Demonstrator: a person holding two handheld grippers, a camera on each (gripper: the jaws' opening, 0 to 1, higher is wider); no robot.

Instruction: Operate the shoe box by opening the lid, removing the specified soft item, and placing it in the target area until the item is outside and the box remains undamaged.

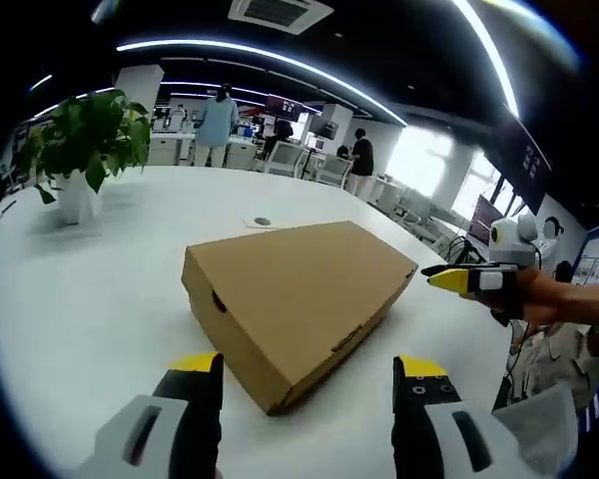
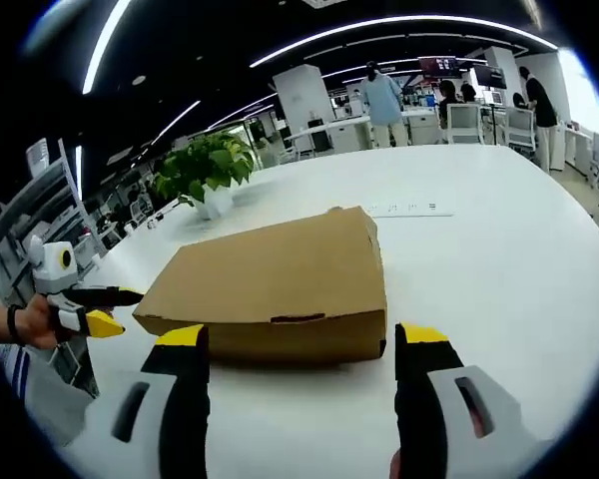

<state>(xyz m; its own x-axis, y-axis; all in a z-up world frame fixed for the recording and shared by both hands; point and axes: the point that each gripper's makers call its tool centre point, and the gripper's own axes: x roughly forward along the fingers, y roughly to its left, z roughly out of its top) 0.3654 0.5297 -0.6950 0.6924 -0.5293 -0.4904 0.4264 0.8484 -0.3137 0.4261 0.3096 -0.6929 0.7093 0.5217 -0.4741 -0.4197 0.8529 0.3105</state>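
Two open hand-held grippers [image 1: 307, 384] [image 2: 299, 359] face closed shoe box [image 1: 299, 289].

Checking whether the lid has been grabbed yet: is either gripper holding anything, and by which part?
Nothing is held. The left gripper and right gripper are both open and short of the closed shoe box, which sits on the white table.

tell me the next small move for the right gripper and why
Probably ease the right gripper forward to the lid's front edge. The shoe box lies shut on the white table, its tab slot facing this gripper, and both the right and left gripper are open and short of it.
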